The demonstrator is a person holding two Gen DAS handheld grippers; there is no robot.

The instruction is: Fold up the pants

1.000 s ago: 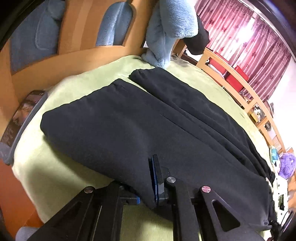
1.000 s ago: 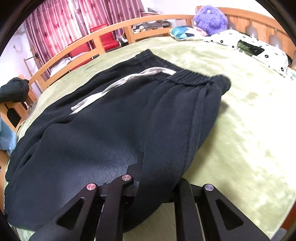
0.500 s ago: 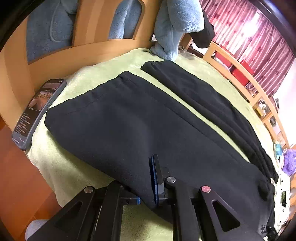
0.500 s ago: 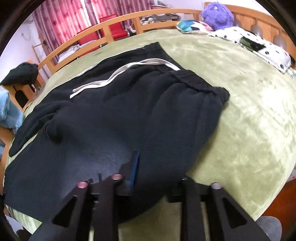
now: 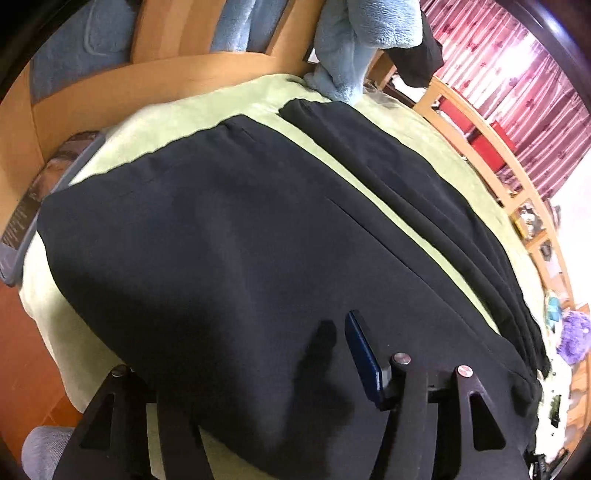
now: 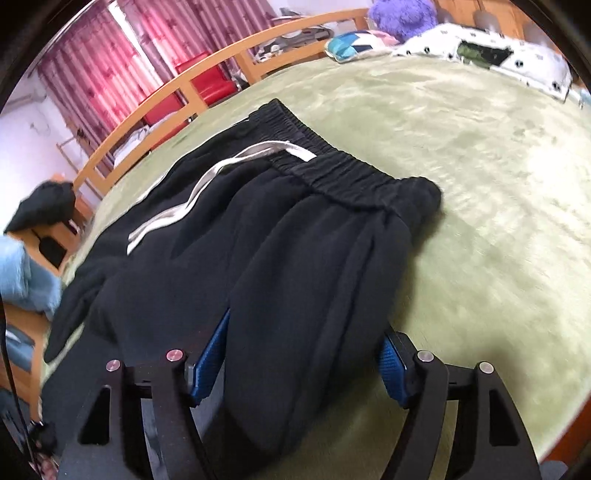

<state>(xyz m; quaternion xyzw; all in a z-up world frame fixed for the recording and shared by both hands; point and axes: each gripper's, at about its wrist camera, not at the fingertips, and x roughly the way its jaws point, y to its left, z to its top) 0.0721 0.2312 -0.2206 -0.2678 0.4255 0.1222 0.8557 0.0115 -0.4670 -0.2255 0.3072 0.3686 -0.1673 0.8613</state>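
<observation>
In the left wrist view, a phone (image 5: pixel 33 206) lies at nine o'clock on the wooden bed frame (image 5: pixel 110 92), just beside the edge of the green blanket (image 5: pixel 122 140). The black pants (image 5: pixel 221 240) lie flat on that blanket and fill the middle of the picture, one broad folded leg toward nine o'clock and a narrower leg running from twelve toward four o'clock, with a strip of blanket between them. A pale blue fleece (image 5: pixel 362 40) hangs at twelve o'clock, touching the blanket near the leg end. Red curtains (image 5: pixel 517 74) stand at two o'clock. The left gripper (image 5: pixel 251 380) sits at six o'clock; its jaws have just been opening and now stand apart, with the near hem of the pants lying between them. The right finger's blue pad is clear of the cloth, while the left finger is hidden under the fabric.

In the right wrist view, the blue fleece shows at nine o'clock and the curtains at eleven. The pants spread from eight o'clock to the centre, elastic waistband (image 6: pixel 332 170) toward one o'clock, a white drawstring (image 6: pixel 207 184) lying across them. A patterned pillow (image 6: pixel 480 55) and a purple plush toy (image 6: pixel 402 14) sit at one o'clock. The right gripper (image 6: pixel 306 365) is at six o'clock; its jaws have just been opening and stand wide, a fold of pants between the blue pads, neither pad pressing it.
</observation>
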